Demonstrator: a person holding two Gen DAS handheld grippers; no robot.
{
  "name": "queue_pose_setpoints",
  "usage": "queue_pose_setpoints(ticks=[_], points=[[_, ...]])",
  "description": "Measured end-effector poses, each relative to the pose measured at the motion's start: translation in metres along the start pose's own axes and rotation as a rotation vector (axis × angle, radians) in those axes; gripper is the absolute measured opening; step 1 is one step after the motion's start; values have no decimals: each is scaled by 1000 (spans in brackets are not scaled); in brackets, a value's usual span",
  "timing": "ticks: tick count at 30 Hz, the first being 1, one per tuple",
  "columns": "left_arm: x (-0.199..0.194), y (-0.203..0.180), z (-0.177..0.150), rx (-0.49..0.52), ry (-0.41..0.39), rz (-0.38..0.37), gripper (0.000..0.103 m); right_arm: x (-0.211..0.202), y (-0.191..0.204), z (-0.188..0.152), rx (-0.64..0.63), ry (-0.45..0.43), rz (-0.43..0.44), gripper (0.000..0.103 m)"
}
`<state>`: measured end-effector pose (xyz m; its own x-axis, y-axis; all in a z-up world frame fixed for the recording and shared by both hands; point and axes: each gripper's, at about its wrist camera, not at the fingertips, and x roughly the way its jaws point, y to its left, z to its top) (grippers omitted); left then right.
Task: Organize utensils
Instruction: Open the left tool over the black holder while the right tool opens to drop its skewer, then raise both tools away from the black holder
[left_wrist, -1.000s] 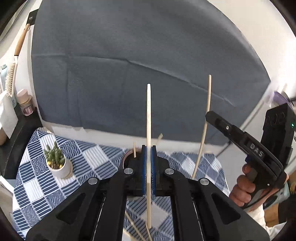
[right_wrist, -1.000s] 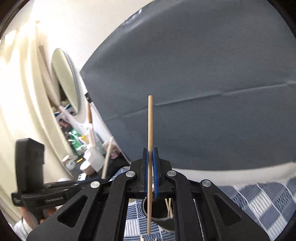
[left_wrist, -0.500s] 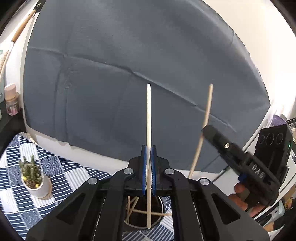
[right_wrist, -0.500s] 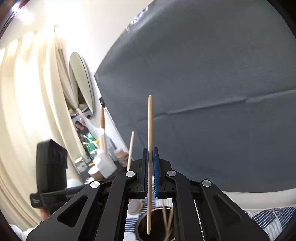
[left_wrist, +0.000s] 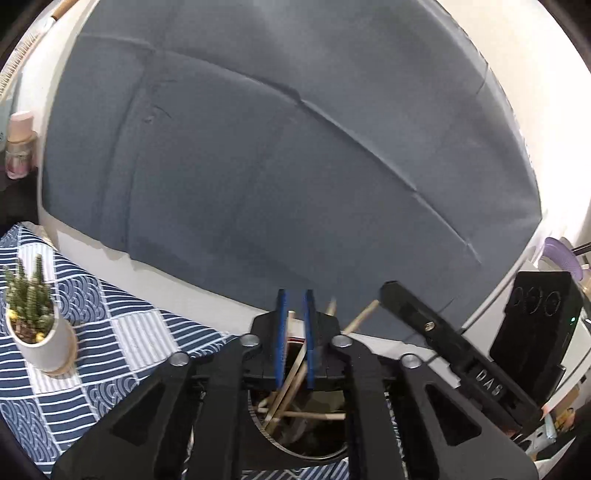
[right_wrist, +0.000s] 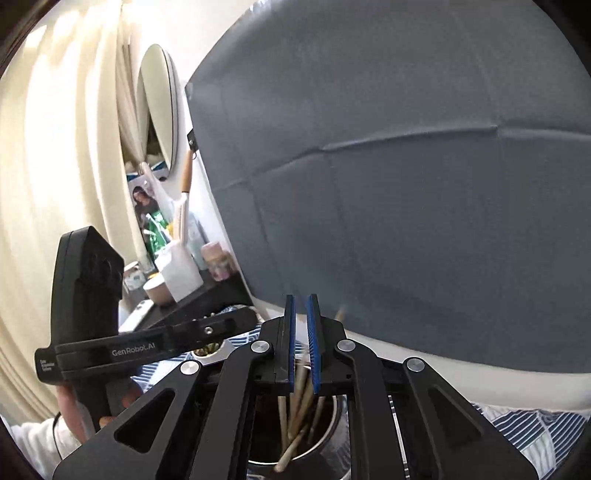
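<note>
A round metal cup (left_wrist: 332, 450) stands on the blue-and-white checked cloth, right under both grippers; it also shows in the right wrist view (right_wrist: 334, 421). Several wooden chopsticks (left_wrist: 291, 384) lean loose inside it, and they show in the right wrist view too (right_wrist: 299, 391). My left gripper (left_wrist: 294, 306) hangs just above the cup, jaws slightly apart, holding nothing. My right gripper (right_wrist: 301, 310) is also just above the cup, jaws slightly apart and empty. Each gripper shows in the other's view, the right one (left_wrist: 443, 339) at the right, the left one (right_wrist: 147, 343) at the left.
A small potted cactus (left_wrist: 33, 325) stands on the cloth (left_wrist: 122, 354) to the left. A grey fabric panel (left_wrist: 277, 166) covers the wall behind. A dark shelf with bottles and a white cup (right_wrist: 181, 269) is at the far left.
Both grippers have opened and let go of their chopsticks, which have dropped into the cup. Both grippers have also come down closer to the cup.
</note>
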<state>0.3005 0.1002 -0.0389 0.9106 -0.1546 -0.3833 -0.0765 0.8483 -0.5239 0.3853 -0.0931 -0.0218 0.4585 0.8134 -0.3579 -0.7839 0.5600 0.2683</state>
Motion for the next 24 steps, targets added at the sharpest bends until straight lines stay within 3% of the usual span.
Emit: queue_pose_setpoints(ticks=[2, 3, 4, 7, 8, 9, 10, 11, 14, 17, 24], points=[[-6, 3, 2, -11, -13, 12, 32, -4, -5, 1, 30, -14, 11, 10], [-8, 4, 1, -20, -16, 11, 37, -9, -11, 2, 75, -20, 24, 28], [-11, 6, 2, -41, -11, 12, 44, -13, -16, 2, 115, -34, 33, 53], [-17, 8, 4, -53, -4, 38, 58, -25, -24, 5, 173, -68, 30, 63], [-19, 8, 3, -46, -7, 57, 65, -31, -27, 6, 200, -88, -6, 69], [-23, 6, 3, -40, -6, 73, 68, -36, -30, 6, 216, -100, -40, 83], [-25, 7, 2, -41, -6, 72, 74, -39, -31, 7, 227, -105, -73, 88], [-29, 6, 3, -48, -7, 68, 84, -40, -32, 8, 231, -102, -90, 88], [-36, 6, 5, -67, -10, 96, 97, -44, -34, 10, 243, -91, -141, 88], [-34, 9, 5, -67, 25, 144, 97, -48, -34, 6, 255, -83, -183, 89], [-31, 17, -4, -36, 111, 132, 97, -83, -30, -10, 288, -100, -281, 91]])
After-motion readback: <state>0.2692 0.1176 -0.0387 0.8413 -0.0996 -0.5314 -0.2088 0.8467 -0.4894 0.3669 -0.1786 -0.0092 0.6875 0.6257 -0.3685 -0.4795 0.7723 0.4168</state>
